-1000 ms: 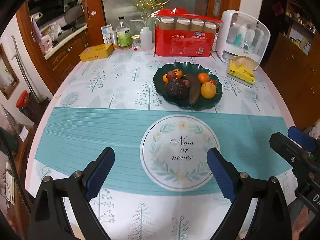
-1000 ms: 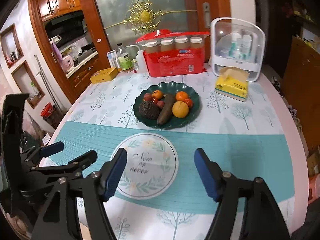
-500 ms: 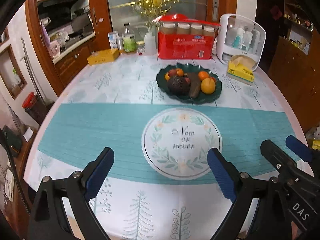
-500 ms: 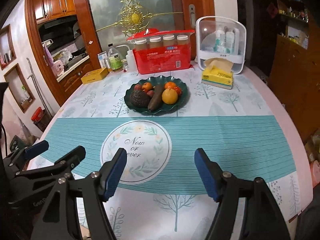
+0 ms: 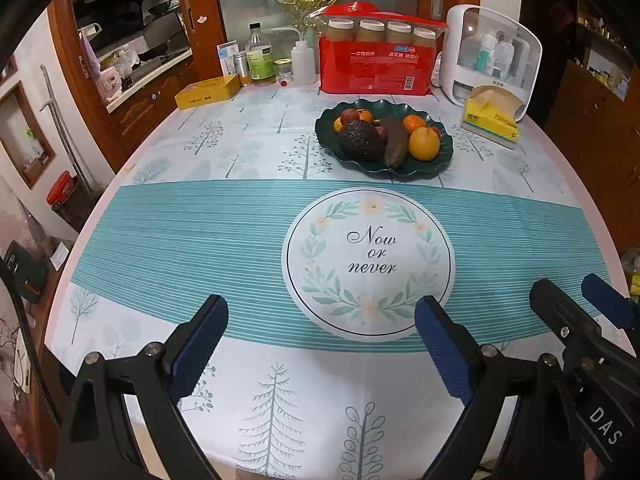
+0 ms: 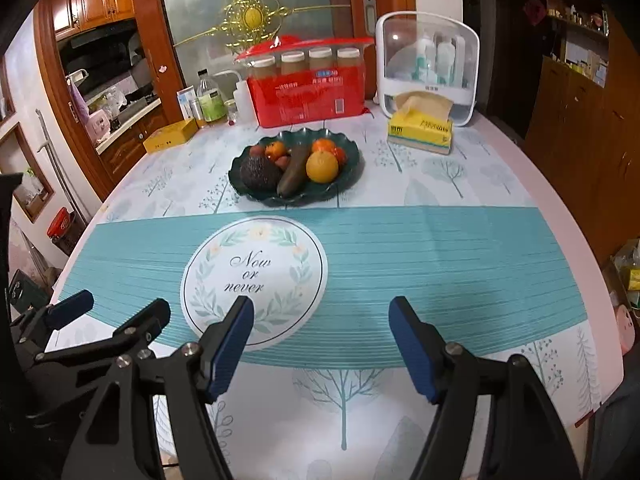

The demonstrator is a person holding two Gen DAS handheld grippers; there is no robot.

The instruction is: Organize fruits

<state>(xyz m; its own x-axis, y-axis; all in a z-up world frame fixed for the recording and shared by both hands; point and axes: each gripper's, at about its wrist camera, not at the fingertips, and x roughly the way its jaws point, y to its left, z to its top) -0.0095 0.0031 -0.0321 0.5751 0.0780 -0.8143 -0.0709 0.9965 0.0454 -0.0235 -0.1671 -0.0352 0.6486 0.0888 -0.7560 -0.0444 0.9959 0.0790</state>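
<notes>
Both tools, left tool (image 5: 320,344) and right tool (image 6: 320,344), are spread and empty. Avocado (image 6: 259,171), at 9 o'clock on the plate (image 6: 348,168), is firm and rough-skinned; grip across its widest middle.

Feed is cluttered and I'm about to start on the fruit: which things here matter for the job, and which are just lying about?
Job:
- dark green plate
- avocado
- large orange
- long dark fruit
- small fruits
- left gripper, right gripper, both open and empty

Lying about:
- red package
- tissue box
- yellow tin
- bottles

fruit plate (image 6: 352,160) sits beyond the open right hand-held gripper (image 6: 320,320).
</notes>
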